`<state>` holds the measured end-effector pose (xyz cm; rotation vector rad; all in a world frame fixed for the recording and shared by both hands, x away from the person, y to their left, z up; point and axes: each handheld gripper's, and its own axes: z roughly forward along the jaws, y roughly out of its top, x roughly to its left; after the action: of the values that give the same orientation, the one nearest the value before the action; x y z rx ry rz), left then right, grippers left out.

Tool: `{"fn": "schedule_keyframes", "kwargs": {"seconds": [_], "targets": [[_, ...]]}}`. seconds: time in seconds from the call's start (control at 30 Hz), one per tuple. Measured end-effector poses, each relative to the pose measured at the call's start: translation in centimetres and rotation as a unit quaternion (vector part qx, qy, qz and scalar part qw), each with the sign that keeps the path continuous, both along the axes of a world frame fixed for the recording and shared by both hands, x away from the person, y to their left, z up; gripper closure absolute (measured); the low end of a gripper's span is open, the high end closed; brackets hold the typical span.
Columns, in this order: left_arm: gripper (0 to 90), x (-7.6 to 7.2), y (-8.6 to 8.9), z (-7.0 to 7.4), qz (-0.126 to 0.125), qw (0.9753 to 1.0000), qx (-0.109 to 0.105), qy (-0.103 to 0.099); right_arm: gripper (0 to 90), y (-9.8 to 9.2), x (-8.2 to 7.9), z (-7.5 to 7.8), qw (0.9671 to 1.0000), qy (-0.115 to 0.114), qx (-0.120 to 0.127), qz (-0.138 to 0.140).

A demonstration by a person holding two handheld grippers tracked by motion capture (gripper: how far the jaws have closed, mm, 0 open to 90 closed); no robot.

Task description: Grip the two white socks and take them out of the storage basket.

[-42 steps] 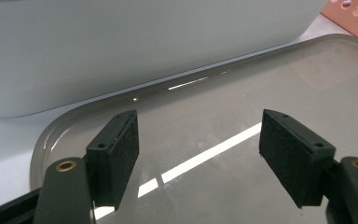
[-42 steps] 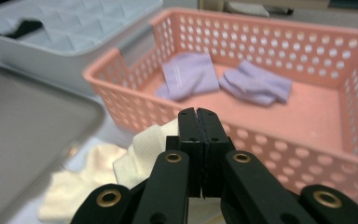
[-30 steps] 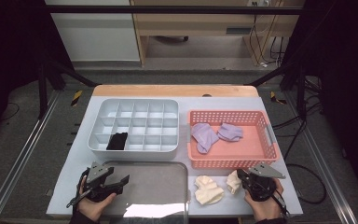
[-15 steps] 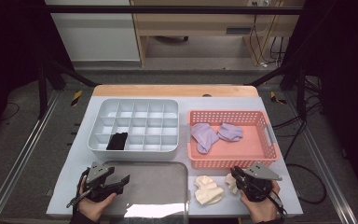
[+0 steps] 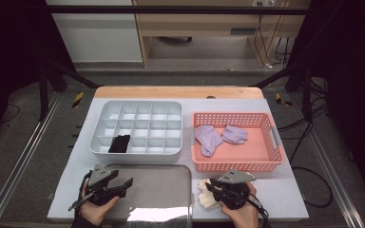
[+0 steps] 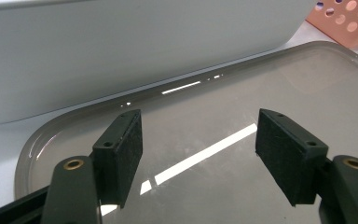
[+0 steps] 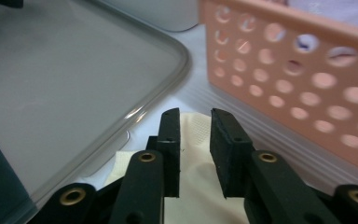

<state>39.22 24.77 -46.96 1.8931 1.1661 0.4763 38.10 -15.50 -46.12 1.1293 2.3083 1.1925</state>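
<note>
Cream socks [image 5: 208, 195] lie on the white table [image 5: 285, 199] at the 6 o'clock edge, between the grey tray [image 5: 157, 190] and the pink basket [image 5: 237, 164]. The right gripper [image 7: 195, 149] stands over them with its jaws narrowed around a fold of cream cloth [image 7: 193, 186]; whether the pads actually pinch it cannot be told. For a sound grip, seat the fold deep between the pads before lifting, then raise straight up. Basket wall stands close at 12 o'clock, tray rim close at 9 o'clock; open room lies toward 3 o'clock. The left gripper [image 6: 198, 158] hovers over the tray, jaws wide and empty.
</note>
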Motion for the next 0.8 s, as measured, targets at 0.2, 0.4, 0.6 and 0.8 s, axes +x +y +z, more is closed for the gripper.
{"fn": "schedule_keyframes", "kwargs": {"seconds": [0.2, 0.4, 0.6, 0.8], "targets": [[33.5, 0.2, -0.1, 0.0, -0.004, 1.0000, -0.001, 0.003, 73.3, 1.9, 1.0, -1.3, 0.9993, 0.020, -0.026, 0.021], [35.6, 0.5, -0.4, -0.2, -0.008, 0.9999, -0.001, 0.008, 84.9, 2.1, 1.6, -1.5, 0.9986, 0.028, -0.045, 0.005], [35.7, 0.5, -0.4, -0.2, -0.007, 0.9999, -0.003, 0.008, 84.0, 1.2, 2.1, -1.3, 0.9962, 0.001, -0.053, -0.070], [35.4, 0.5, -0.4, -0.2, -0.007, 0.9999, -0.004, 0.007, 75.6, 0.3, 1.9, -0.6, 0.9977, -0.014, -0.017, -0.065]]}}
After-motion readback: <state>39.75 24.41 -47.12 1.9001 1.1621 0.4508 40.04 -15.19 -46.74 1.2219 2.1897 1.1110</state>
